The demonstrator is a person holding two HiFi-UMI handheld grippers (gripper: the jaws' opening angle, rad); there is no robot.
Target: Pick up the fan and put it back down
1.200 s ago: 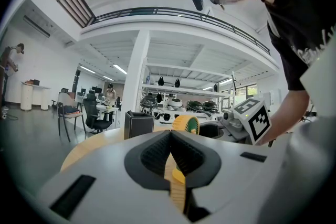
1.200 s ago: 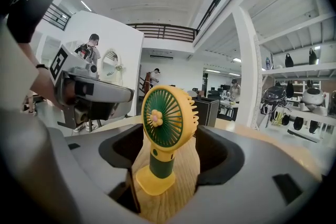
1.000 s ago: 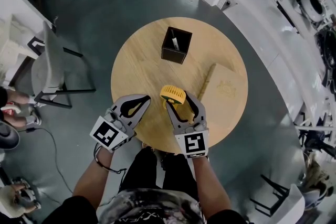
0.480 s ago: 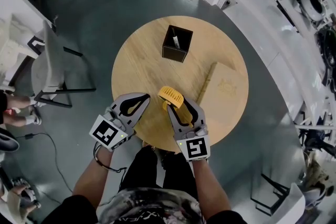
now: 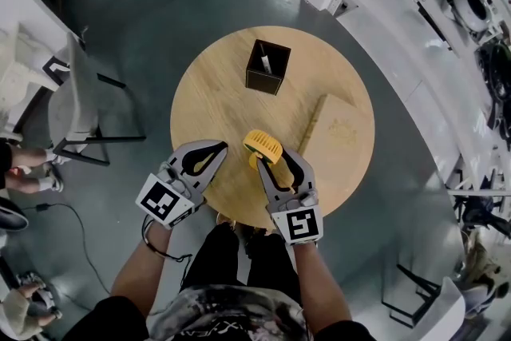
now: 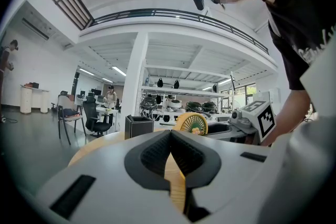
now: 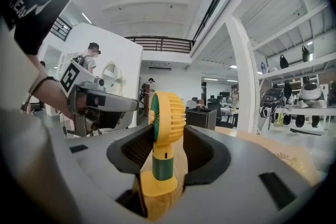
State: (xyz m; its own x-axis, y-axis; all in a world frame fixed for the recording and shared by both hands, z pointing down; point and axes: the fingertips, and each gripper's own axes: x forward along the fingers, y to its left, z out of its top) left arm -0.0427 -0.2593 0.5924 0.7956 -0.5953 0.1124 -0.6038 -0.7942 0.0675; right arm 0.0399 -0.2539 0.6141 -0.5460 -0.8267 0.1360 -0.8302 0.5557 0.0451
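Fan (image 5: 263, 146) in yellow, with a green band on its stem, stands upright near the person's edge of the round wooden counter (image 5: 215, 92), caught between the jaws of the right tongs (image 5: 277, 159). In the right gripper view the fan (image 7: 167, 118) fills the gap of those tongs (image 7: 167, 140): the dark ribbed pads (image 7: 137, 150) press on the round head from both sides, and the yellow foot shows below them over the wood. Whether the foot touches the counter or hangs just above it I cannot tell. The jaws have just been closing and now grip the fan.

The left tongs (image 5: 221, 150) lie just beside the fan, to its left, over the same edge of the counter. In the left gripper view the jaws of these tongs (image 6: 169, 136) are together at the tips with nothing between them, and the fan (image 6: 191, 123) shows beyond them to the right.

A black box (image 5: 268, 68), open at the top, stands farther across the counter, well apart from the fan. A tan slab (image 5: 343, 132) lies flat at the counter's right side. A chair (image 5: 76, 104) stands on the floor to the left.
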